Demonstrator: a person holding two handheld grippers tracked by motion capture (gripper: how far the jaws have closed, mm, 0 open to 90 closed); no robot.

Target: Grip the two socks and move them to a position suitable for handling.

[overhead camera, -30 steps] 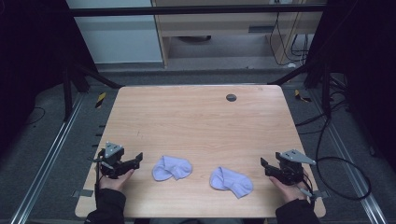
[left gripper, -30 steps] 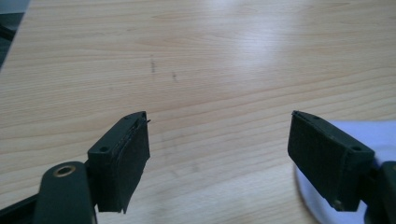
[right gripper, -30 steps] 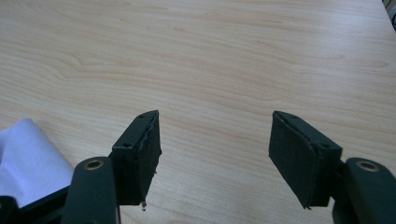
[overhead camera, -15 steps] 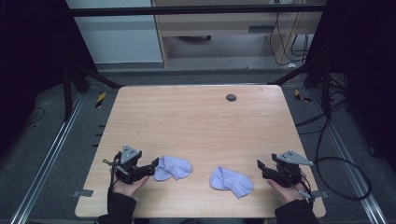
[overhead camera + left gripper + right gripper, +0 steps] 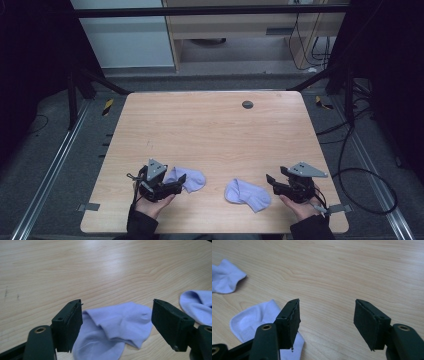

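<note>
Two light purple socks lie on the table (image 5: 210,130), near the edge where the person sits. Nothing is picked up yet, so the work is only just starting.

The left sock (image 5: 189,179) is the thing to look from. The left gripper (image 5: 172,187) is right beside it, on the side away from the other sock. In the left gripper view its jaws are spread wide, with the left sock (image 5: 112,327) between them. The black pads do not press on it. It looks ready to pinch, but the pinch is not done.

The right sock (image 5: 247,194) lies a little apart from the left sock, closer to the person's edge. The right gripper (image 5: 274,182) is past it, farther from the left sock. Its jaws are spread too, and they have just been closing a tiny bit. Between them there is only bare wood. The right sock (image 5: 252,322) sits off to one side, partly under one jaw.

I think both socks must be grabbed first. What comes after, like putting them together as a pair, is all left to do.
</note>
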